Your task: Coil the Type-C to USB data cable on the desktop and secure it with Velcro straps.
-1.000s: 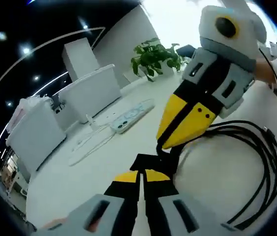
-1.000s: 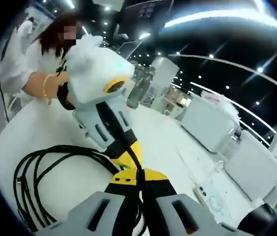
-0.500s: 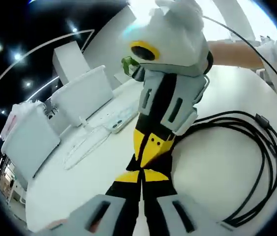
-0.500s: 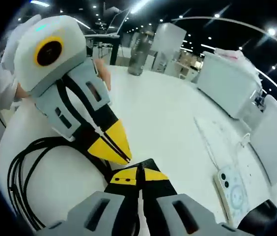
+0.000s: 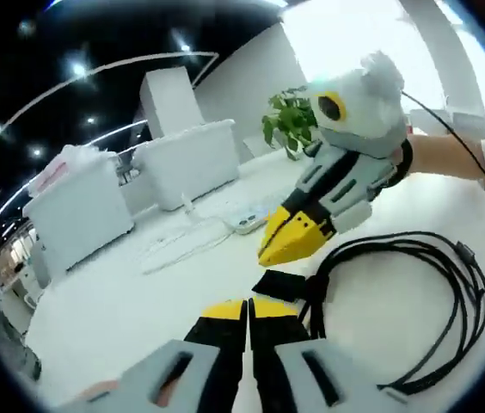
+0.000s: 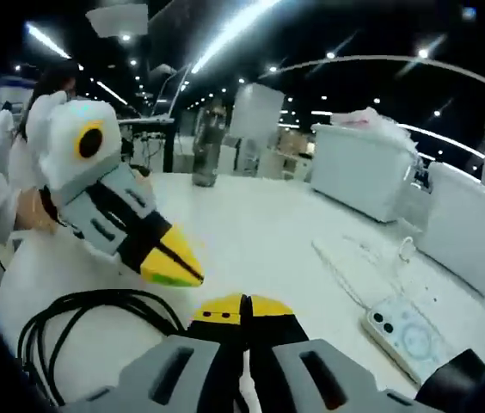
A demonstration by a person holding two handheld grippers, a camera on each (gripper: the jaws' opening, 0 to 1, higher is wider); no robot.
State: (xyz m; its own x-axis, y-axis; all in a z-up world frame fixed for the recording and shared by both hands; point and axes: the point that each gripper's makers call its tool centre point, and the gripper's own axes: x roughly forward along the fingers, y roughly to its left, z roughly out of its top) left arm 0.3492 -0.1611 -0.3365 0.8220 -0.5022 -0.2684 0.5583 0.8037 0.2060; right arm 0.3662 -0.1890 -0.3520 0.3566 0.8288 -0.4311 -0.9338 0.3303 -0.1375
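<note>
both tools closed, black cable coiled on the white worktop beside them

the left tool (image 5: 248, 311) has its yellow-tipped jaws pressed together with nothing visible between them; the strap (image 5: 279, 285), a flat black matte piece, lies just beyond its tips. the right tool (image 6: 242, 308) is also pressed together, tips near the cable (image 5: 414, 301). the cable lies in several loose, glossy round loops on the smooth worktop (image 5: 131, 301), to the right of the left tool and left of the right tool (image 6: 88, 318). the left tool seems nearer the strap, so it likely takes it next. a phone (image 6: 410, 337) and a thin white cord (image 5: 178, 249) lie farther off.
</note>
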